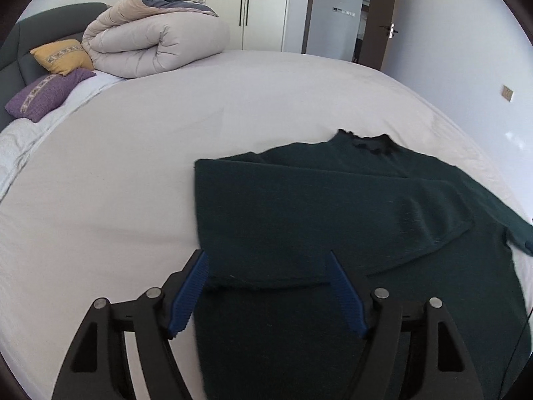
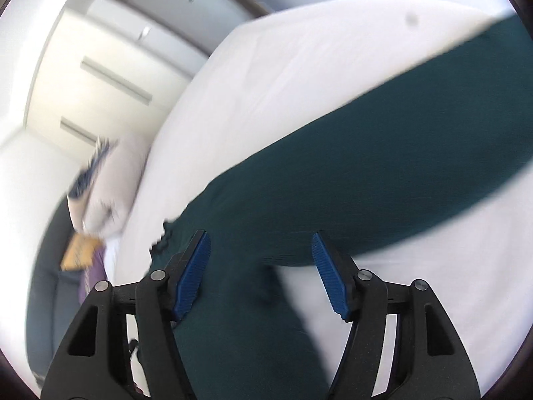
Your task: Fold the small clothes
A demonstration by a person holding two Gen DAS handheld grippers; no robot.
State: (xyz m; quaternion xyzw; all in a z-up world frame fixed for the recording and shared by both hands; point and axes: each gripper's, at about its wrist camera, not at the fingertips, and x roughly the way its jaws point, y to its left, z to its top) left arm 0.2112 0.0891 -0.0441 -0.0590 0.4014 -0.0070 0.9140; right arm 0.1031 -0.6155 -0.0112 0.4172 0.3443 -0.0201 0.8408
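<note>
Left gripper (image 1: 268, 260) is wide open over the near part of the dark green sweater (image 1: 333, 206), with nothing pinched between its blue pads (image 1: 188, 296). A folded-over edge of the fabric sits right between the fingers. Same story on my right gripper (image 2: 260, 243): spread apart, hanging over the sweater (image 2: 366, 166) and empty, though that feed is tilted and smeared with blur, so I can't read fine detail there.

The sweater lies on the white bed sheet (image 1: 133, 166), collar (image 1: 366, 140) at the far end. One sleeve looks already laid across the chest, and the other sleeve (image 1: 513, 230) trails off toward the bed's right edge. Way back by the headboard there's a rolled duvet (image 1: 153, 43) plus a yellow pillow (image 1: 63, 55) and a purple pillow (image 1: 46, 95), well out of the way.

My worries: the knit looks thick and limp, so if I close on only the top layer the fold underneath will slide apart. If I dig too deep I'll probably grab the sheet as well. And that stray sleeve could drag and skew the whole thing.
</note>
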